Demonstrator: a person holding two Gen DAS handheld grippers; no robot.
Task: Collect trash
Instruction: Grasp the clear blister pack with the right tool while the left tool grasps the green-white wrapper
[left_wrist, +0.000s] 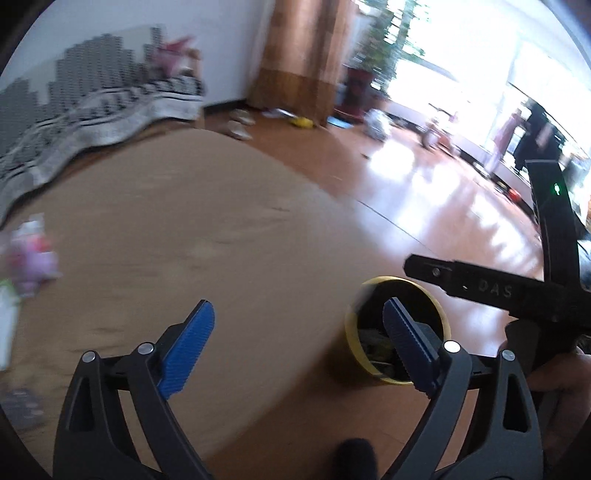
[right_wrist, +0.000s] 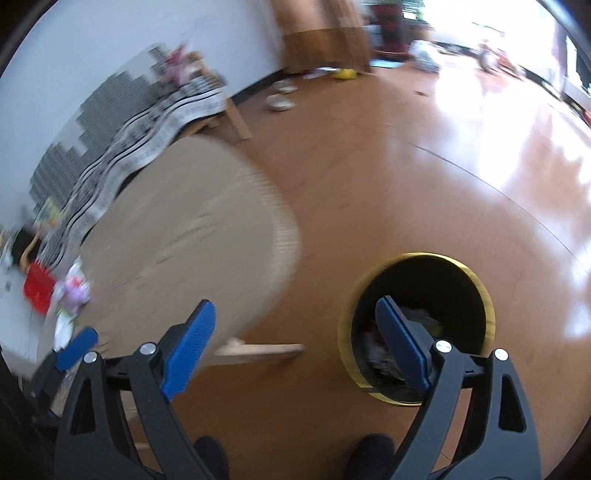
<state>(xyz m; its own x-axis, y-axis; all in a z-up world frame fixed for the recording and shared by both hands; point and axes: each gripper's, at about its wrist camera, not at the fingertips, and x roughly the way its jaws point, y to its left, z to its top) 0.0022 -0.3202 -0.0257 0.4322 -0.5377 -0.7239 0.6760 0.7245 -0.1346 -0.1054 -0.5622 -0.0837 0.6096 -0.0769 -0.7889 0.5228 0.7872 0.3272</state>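
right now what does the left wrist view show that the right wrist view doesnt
Only the left wrist view: the right gripper's black body, and a potted plant by the bright windows. Only the right wrist view: a red container at the table's far left, a wooden table leg and a blue fingertip of the left gripper. Both: the round tan table, the yellow-rimmed trash bin holding trash, a pink-and-purple toy, and empty, open jaws.
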